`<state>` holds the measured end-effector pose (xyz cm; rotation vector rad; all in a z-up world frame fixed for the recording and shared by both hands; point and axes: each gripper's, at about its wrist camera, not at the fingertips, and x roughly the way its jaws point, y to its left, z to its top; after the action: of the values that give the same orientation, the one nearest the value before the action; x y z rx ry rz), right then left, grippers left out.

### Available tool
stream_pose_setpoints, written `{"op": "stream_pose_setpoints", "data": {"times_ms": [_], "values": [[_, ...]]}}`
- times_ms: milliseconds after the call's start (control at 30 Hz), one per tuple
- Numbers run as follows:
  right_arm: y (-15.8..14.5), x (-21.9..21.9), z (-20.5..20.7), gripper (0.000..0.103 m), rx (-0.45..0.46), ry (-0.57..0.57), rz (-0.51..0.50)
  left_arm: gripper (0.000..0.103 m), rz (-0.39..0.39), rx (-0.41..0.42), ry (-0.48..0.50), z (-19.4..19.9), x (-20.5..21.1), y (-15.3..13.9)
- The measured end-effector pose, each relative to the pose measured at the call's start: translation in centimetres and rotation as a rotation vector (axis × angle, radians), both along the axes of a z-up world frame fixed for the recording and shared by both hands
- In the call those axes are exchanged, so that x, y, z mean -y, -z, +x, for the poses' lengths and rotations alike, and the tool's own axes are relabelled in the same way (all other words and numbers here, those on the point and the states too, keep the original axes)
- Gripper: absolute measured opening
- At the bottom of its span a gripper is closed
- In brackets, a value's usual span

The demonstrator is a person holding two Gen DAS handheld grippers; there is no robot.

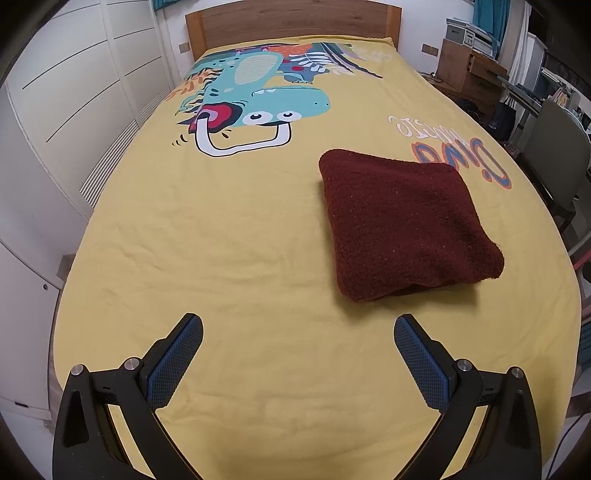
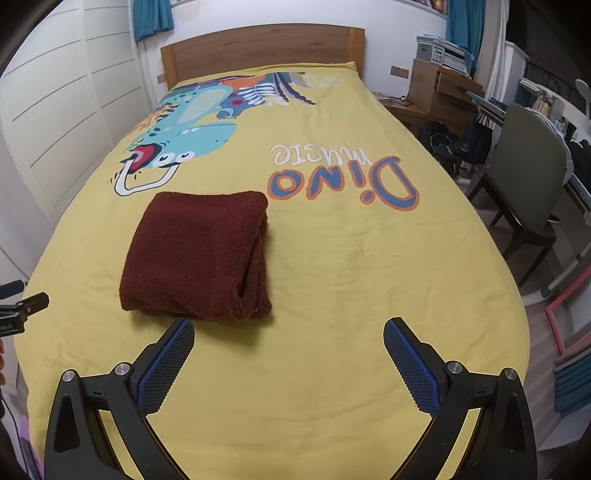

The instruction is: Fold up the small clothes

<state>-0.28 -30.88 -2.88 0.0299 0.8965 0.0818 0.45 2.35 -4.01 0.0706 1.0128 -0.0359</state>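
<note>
A dark red fleecy garment [image 1: 404, 225] lies folded into a thick square on the yellow bed cover [image 1: 229, 236]. In the right wrist view the same garment [image 2: 199, 254] shows its stacked layers along its right side. My left gripper [image 1: 298, 328] hovers open over bare cover, with the garment ahead and to the right of it. My right gripper [image 2: 289, 330] is open too, nothing between its blue pads, and the garment's near edge sits just beyond its left fingertip. The tip of the left gripper [image 2: 22, 302] shows at the far left edge of the right wrist view.
The cover carries a dinosaur print [image 1: 251, 99] and "Dino music" lettering [image 2: 343, 177]. A wooden headboard [image 1: 291, 26] stands at the far end. White wardrobe doors [image 1: 74, 92] run along the left. A chair [image 2: 524, 184], desk and wooden drawers [image 2: 439, 92] crowd the right side.
</note>
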Motion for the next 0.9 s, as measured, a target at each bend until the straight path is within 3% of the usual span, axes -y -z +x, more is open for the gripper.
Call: {"op": "stream_pose_setpoints", "data": {"times_ms": [900], "values": [[0.37,-0.12,0.21,0.102,-0.031,-0.014,-0.019,0.102,0.002,-0.020,0.005,0.09,0.23,0.39]]}}
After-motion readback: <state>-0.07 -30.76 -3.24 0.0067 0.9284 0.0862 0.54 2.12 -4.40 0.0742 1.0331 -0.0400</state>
